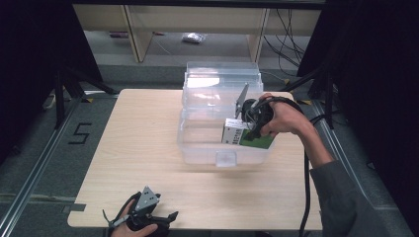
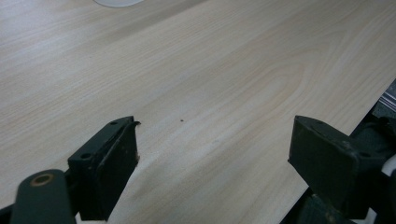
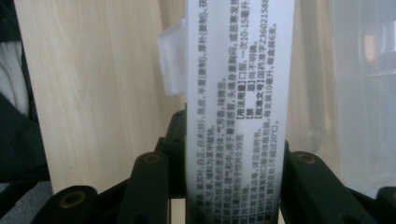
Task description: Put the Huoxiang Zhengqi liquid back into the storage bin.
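A white and green carton printed with small text hangs over the clear plastic bin, near its right front corner. My right gripper, held by a hand from the right, is shut on the carton. In the right gripper view the carton's white text side stands upright, with the jaws of the right gripper pressed against its two sides. My left gripper rests at the table's front edge, held by the other hand. Its jaws stand wide open over bare wood, nothing between them.
The bin's lid is tipped open at the back. A translucent latch tab sticks out of the bin's front wall. The light wooden table stretches left of the bin. Shelving and cables lie beyond the table's far edge.
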Motion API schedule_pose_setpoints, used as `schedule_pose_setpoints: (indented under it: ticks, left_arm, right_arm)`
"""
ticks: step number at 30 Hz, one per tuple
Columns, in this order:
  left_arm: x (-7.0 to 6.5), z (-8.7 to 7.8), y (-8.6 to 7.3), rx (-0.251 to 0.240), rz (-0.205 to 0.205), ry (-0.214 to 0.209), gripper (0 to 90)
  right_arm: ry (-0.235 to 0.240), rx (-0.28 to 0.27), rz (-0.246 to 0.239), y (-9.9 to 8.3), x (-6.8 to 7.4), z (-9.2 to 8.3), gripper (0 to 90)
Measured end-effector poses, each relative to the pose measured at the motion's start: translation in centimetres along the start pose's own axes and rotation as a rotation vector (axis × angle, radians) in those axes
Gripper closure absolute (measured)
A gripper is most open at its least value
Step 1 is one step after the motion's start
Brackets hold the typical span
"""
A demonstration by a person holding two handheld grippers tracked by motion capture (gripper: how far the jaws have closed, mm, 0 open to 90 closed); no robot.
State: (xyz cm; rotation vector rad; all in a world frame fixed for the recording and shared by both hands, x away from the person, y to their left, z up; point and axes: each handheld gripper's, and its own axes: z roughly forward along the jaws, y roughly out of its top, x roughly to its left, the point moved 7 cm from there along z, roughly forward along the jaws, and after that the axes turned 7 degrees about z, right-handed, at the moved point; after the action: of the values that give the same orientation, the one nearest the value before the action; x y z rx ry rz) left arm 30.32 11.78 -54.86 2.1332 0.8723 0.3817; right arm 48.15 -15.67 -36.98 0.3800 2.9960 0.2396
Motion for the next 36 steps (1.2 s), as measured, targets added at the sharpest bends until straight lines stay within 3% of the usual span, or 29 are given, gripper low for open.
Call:
schedule_pose_setpoints:
  ticks: [4,5,7,8,13,14,18,19,22,24,26,27,32,36]
  left_arm:
    - [0.0,0.0,0.0,0.003,0.008,-0.004,14.9]
    - [-0.2,0.0,0.1,-0.007,-0.001,-0.01,14.9]
    - [-0.2,0.0,0.1,-0.007,0.004,-0.017,14.9]
    - [-0.2,0.0,0.1,-0.008,0.003,-0.016,14.9]
    - [-0.2,-0.1,0.1,-0.007,-0.005,-0.016,14.9]
    - [-0.3,0.0,0.1,-0.016,-0.012,-0.016,14.9]
    - [0.0,0.0,0.0,-0.002,-0.001,-0.007,14.9]
    - [-0.1,0.0,0.0,-0.002,-0.003,-0.007,14.9]
    - [-0.2,0.0,0.1,-0.007,-0.003,-0.016,14.9]
    - [-0.2,0.0,0.1,-0.01,-0.009,-0.013,15.0]
    - [0.0,0.0,0.0,-0.003,-0.002,-0.005,14.9]
    - [-0.1,0.0,0.1,-0.006,-0.006,-0.006,14.9]
    - [-0.1,0.0,0.1,-0.005,-0.002,-0.008,14.9]
    - [-0.2,0.0,0.1,-0.01,-0.005,-0.017,14.9]
  right_arm:
    - [0.009,-0.014,-0.009,0.2,-1.0,0.6,64.9]
    - [0.014,0.0,0.029,0.1,-1.0,0.6,64.8]
    - [0.013,0.005,0.032,0.1,-1.6,1.1,64.9]
    - [0.018,-0.008,0.005,0.3,-1.8,1.3,64.9]
    - [0.011,0.011,0.028,0.3,-2.7,2.2,64.9]
    - [0.008,0.005,0.011,0.4,-3.0,2.4,64.9]
    - [0.01,0.028,0.059,0.3,-3.4,2.9,64.9]
    - [0.014,0.013,0.028,0.4,-3.7,3.3,64.9]
    - [0.014,0.019,0.016,0.2,-4.4,4.0,64.9]
    - [0.014,0.05,0.073,-0.1,-4.4,4.3,64.8]
    - [0.018,0.041,0.05,-0.1,-4.7,4.8,64.8]
    - [0.023,0.051,0.072,-0.2,-4.6,4.9,64.8]
    - [0.033,0.064,0.087,-0.7,-4.6,6.0,64.8]
    - [0.028,0.072,0.072,-0.8,-4.7,6.3,64.7]
